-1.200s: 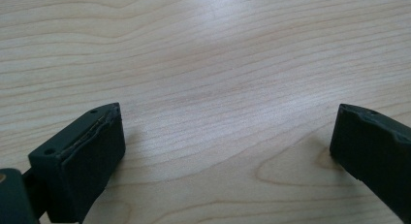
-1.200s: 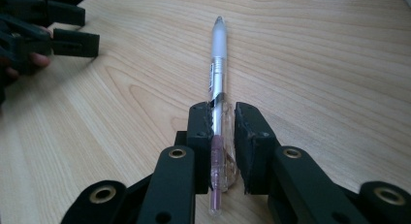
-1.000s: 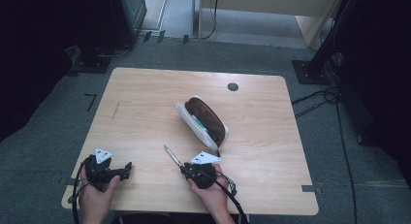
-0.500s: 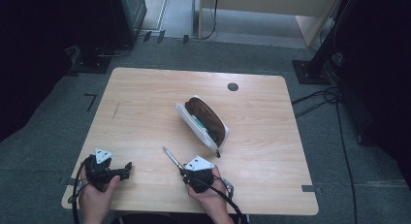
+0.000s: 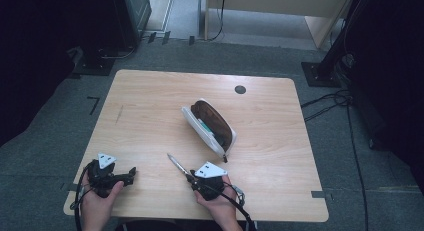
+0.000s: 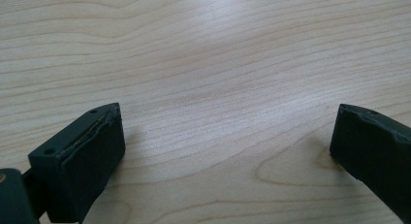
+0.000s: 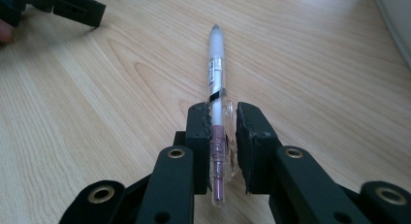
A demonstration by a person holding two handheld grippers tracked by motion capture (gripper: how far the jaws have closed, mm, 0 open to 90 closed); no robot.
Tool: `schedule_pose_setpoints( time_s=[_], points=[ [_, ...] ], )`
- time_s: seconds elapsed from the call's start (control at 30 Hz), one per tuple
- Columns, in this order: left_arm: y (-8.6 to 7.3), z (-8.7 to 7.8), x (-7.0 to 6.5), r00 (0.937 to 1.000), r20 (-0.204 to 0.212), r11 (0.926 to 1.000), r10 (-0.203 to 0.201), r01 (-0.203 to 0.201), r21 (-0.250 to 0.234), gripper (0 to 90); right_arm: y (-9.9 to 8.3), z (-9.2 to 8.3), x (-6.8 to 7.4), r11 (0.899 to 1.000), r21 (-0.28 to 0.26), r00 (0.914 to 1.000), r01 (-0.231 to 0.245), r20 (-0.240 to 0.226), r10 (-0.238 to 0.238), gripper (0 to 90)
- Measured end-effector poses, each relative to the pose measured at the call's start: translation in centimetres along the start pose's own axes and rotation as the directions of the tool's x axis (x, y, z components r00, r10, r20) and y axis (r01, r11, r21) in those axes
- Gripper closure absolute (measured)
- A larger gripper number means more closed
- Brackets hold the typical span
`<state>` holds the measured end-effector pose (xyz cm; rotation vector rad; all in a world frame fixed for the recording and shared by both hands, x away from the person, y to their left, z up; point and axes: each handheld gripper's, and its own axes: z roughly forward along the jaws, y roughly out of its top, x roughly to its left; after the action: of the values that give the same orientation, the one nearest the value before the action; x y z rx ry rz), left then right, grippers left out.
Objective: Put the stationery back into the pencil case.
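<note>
Right gripper pinches a pen (clear barrel); left gripper spread over bare table.

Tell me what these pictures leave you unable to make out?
- Pencil case, high view: its contents sit in shadow and are too small to identify.
- Pen, right gripper view: its label print is too blurred to read, and the right gripper covers part of the barrel.
- Left gripper, left gripper view: its body is cut off by the bottom edge.
</note>
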<state>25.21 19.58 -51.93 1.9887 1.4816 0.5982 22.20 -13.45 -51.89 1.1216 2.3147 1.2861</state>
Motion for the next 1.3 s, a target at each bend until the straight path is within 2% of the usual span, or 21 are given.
schedule_pose_setpoints(
  time_s=[0.1,0.2,0.33,0.4,0.43,0.63,0.67,0.73,0.77,0.83,0.97,1.13,1.3],
  points=[
    [0.0,0.0,0.0,1.0000,0.000,1.0000,0.000,0.000,0.000,0.0,0.1,-0.2,-0.1,1.000,-0.007,1.0000,0.004,0.003,-0.004,76.5],
    [0.0,0.0,0.0,1.0000,0.006,1.0000,0.006,-0.006,0.000,0.0,0.0,-0.3,-0.1,1.000,0.009,0.9999,0.015,0.001,-0.015,76.5],
    [-0.1,-0.1,-0.6,0.9987,0.035,0.9993,0.038,-0.038,0.000,0.0,-0.3,-0.4,0.0,0.999,0.024,0.9996,0.024,-0.012,-0.024,76.5],
    [-0.1,-0.1,-1.2,0.9968,0.055,0.9983,0.058,-0.058,-0.002,0.0,-0.4,-0.5,0.0,0.998,0.036,0.9988,0.042,-0.027,-0.041,76.5],
    [0.0,0.0,-1.7,0.9942,0.071,0.9967,0.081,-0.081,-0.002,0.0,-0.5,-0.4,0.0,0.998,0.042,0.9985,0.046,-0.031,-0.045,76.5],
    [0.2,0.2,-2.5,0.9873,0.107,0.9931,0.117,-0.117,-0.005,0.0,-0.6,-0.3,-0.2,0.997,0.065,0.9984,0.043,-0.040,-0.041,75.5],
    [0.3,0.3,-2.7,0.9869,0.110,0.9930,0.118,-0.118,-0.006,0.0,-0.5,-0.1,-0.1,0.997,0.070,0.9985,0.043,-0.036,-0.041,67.5],
    [0.3,0.3,-3.0,0.9857,0.115,0.9923,0.123,-0.123,-0.008,0.0,-0.4,0.0,0.1,0.996,0.072,0.9986,0.043,-0.034,-0.041,64.8],
    [0.3,0.3,-3.1,0.9847,0.118,0.9917,0.128,-0.128,-0.005,0.0,0.1,0.3,0.4,0.993,0.087,0.9970,0.074,-0.028,-0.072,64.6],
    [0.3,0.3,-3.1,0.9844,0.120,0.9915,0.129,-0.130,-0.005,0.0,0.8,0.5,0.8,0.992,0.088,0.9956,0.090,-0.036,-0.087,65.9],
    [0.3,0.3,-3.0,0.9831,0.127,0.9913,0.131,-0.131,-0.008,0.0,2.2,1.0,1.2,0.992,0.080,0.9945,0.095,-0.052,-0.091,69.4],
    [0.2,0.2,-3.0,0.9814,0.131,0.9901,0.140,-0.140,-0.008,0.0,3.6,2.8,1.4,0.991,0.110,0.9959,0.081,-0.048,-0.076,72.5],
    [0.2,0.2,-3.0,0.9808,0.133,0.9897,0.143,-0.143,-0.008,0.0,4.7,4.4,1.6,0.990,0.123,0.9974,0.073,-0.007,-0.072,73.9]
  ],
)
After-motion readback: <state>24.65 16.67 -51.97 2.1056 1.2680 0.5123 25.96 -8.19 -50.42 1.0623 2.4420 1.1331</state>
